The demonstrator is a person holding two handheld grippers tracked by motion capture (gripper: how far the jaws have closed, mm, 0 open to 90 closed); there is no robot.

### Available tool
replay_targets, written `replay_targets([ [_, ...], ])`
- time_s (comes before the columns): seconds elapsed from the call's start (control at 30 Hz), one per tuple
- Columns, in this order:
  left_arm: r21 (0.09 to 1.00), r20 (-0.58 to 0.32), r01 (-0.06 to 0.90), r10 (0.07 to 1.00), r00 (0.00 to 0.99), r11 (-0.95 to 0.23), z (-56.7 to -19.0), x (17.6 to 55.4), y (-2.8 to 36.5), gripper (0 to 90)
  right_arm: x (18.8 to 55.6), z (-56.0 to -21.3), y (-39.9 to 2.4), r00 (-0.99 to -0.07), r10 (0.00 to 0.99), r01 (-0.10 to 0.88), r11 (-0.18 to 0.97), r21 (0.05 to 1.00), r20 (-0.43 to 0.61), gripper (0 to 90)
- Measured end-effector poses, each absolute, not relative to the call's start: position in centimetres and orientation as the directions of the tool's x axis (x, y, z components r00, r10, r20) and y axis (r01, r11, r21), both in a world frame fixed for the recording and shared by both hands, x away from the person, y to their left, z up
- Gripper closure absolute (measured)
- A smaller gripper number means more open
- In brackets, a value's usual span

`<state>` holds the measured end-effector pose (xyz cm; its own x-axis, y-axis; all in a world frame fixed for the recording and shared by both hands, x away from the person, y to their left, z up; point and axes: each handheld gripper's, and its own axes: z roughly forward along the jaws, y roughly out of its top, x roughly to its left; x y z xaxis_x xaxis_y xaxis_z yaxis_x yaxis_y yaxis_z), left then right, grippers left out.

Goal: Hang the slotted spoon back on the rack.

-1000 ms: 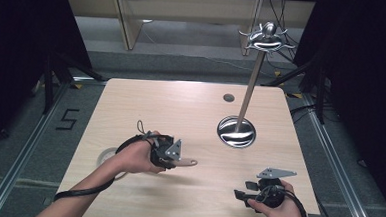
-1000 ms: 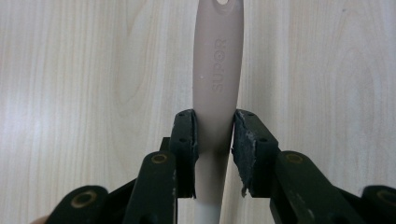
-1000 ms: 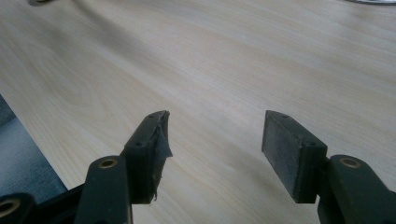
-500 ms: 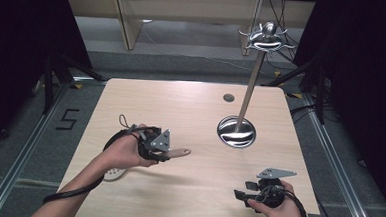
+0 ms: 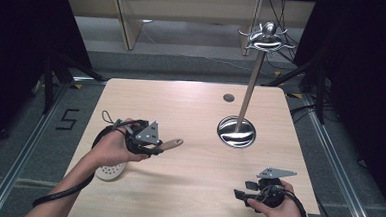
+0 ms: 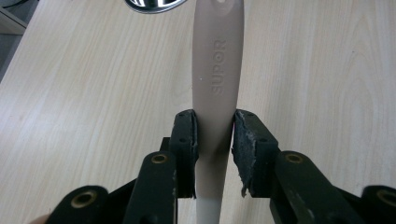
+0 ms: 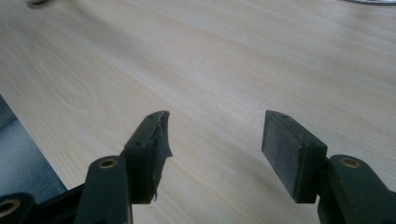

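- Over the left half of the worktop (image 5: 190, 113), the left tongs (image 6: 214, 140) are clenched on a beige spoon handle (image 6: 217, 70) marked SUPOR; the handle runs forward between the jaws toward the stand.
- From the high view, the spoon's pale perforated head (image 5: 108, 171) sits at the near-left edge, close beneath the person's left forearm; whether it touches the wood I cannot tell.
- Near the front right corner, the right tongs (image 7: 215, 140) are released, jaws wide apart and holding nothing, with bare wood between them.
- A metal stand (image 5: 243, 106) rises from a round shiny base (image 5: 236, 132) on the right half, topped with hooks (image 5: 266, 38), well apart from both tongs.
- Handling, as a judgement: the spoon looks like light, stiff plastic with a smooth, somewhat slippery finish.
- The handle tapers, so a grip on the narrower shaft behind the wide part should resist sliding out.
- One pad on each pair of tongs looks frayed, so the hold may be uneven; a firm squeeze seems wise.
- The head is the heavier end, so the spoon may swing if held loosely.
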<state>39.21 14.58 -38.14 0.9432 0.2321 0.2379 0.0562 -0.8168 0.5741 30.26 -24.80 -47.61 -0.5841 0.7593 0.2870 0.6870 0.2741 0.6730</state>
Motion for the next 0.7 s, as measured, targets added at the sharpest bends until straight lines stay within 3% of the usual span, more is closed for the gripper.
replay_targets([
  [0.2, 0.597, 0.233, 0.068, 0.254, 0.939, -0.799, -37.8, 39.3, 15.2, 69.2, 30.2, -47.3, -25.0, -0.568, 0.771, 0.718, 0.294, 0.630, 0.287, 41.7],
  [0.7, 0.662, 0.232, 0.093, 0.322, 0.918, -0.743, -36.5, 39.6, 17.4, 69.3, 30.3, -47.4, -25.1, -0.576, 0.766, 0.706, 0.291, 0.646, 0.285, 41.7],
])
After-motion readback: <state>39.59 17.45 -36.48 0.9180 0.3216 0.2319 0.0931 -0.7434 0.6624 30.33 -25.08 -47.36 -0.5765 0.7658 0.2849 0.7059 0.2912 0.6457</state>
